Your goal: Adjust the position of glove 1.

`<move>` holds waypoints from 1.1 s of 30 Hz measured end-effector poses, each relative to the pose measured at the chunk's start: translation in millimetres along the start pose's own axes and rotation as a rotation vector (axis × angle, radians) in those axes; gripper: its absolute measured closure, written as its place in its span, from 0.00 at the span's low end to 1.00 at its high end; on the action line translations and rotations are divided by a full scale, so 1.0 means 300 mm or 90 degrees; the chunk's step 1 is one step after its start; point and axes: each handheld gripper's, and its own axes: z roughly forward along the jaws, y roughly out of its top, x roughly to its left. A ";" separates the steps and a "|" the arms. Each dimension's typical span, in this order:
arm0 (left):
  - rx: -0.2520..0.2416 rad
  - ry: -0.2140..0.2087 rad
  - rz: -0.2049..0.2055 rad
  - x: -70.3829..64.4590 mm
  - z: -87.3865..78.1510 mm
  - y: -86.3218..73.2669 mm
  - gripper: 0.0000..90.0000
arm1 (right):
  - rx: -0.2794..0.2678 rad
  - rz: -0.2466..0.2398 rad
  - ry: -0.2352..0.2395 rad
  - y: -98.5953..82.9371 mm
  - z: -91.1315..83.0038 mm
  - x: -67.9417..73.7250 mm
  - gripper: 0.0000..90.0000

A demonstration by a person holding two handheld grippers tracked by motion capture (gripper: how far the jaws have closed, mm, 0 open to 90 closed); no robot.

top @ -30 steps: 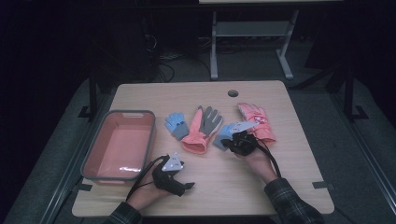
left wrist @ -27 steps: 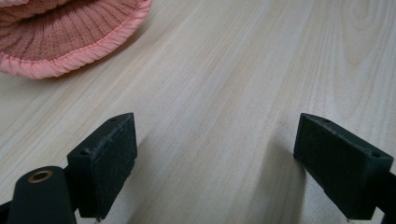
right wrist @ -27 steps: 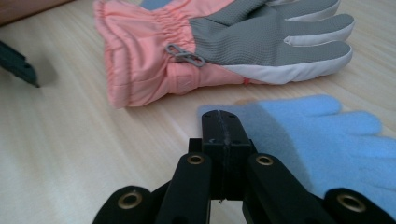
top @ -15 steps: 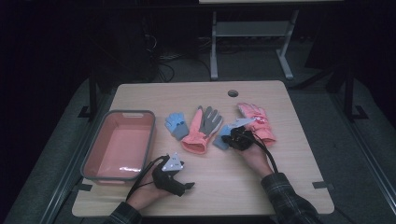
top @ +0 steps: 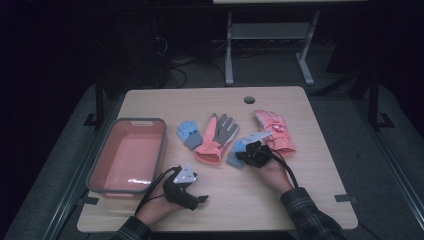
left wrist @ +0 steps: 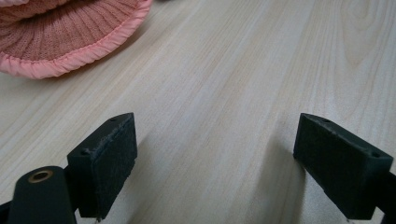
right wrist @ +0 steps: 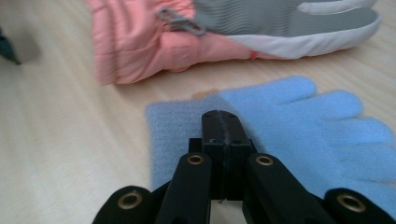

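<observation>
From the high view, a light wooden table (top: 300, 200) stands in a dark room. At its left side sits a shallow rectangular pink plastic bin with a grey rim (top: 106, 162); its inside is bare pink plastic with nothing lying in it. Four gloves lie in a loose row across the middle of the table: a small light blue knitted glove with a grey cuff (top: 188, 134), then a salmon and grey padded ski glove (top: 216, 140), then a light blue fleece glove (top: 237, 152), and at the right a pink padded glove with a white patch (top: 274, 131). The right gripper (top: 248, 155), held in a hand with a plaid sleeve, sits on the cuff end of the light blue fleece glove. The left gripper (top: 199, 199) rests near the front edge of the table, just beside the bin and well apart from the gloves.

In the left gripper view, the two black jaws stand wide apart over bare wood, with nothing between them. A ribbed salmon cuff (left wrist: 60, 37) of the ski glove shows at the top left.

In the right gripper view, the black jaws are pressed together over the cuff end of the blue fleece glove (right wrist: 299, 126); whether any fleece is pinched between them cannot be told. The glove lies flat on the table, fingers pointing right. Beyond it lies the salmon and grey ski glove (right wrist: 224, 37).
</observation>
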 end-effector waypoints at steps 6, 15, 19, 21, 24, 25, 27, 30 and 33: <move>0.001 0.000 0.000 0.000 0.000 0.000 0.14 | 0.008 -0.017 0.020 -0.020 -0.022 0.049 1.00; 0.000 0.000 -0.001 0.000 0.000 0.000 0.14 | 0.012 -0.036 0.050 -0.051 -0.048 0.118 1.00; 0.001 0.001 0.004 0.001 -0.001 0.000 0.14 | 0.019 -0.047 0.065 -0.066 -0.063 0.161 1.00; 0.001 0.000 0.000 0.000 0.000 0.000 0.14 | 0.021 -0.046 0.073 -0.075 -0.070 0.186 1.00; 0.001 0.000 0.000 0.000 0.000 0.000 0.14 | 0.023 -0.052 0.085 -0.090 -0.081 0.223 1.00; 0.000 -0.001 0.000 0.000 0.000 0.000 0.14 | 0.024 -0.057 0.090 -0.094 -0.085 0.236 1.00; -0.002 0.000 -0.003 -0.001 0.001 0.000 0.14 | 0.025 -0.067 0.098 -0.100 -0.093 0.262 1.00; -0.003 0.000 -0.003 -0.001 0.001 0.000 0.14 | 0.009 -0.077 0.086 -0.089 -0.118 0.260 1.00; -0.001 -0.001 -0.001 0.000 0.000 0.000 0.14 | -0.006 -0.062 0.052 -0.077 -0.136 0.197 1.00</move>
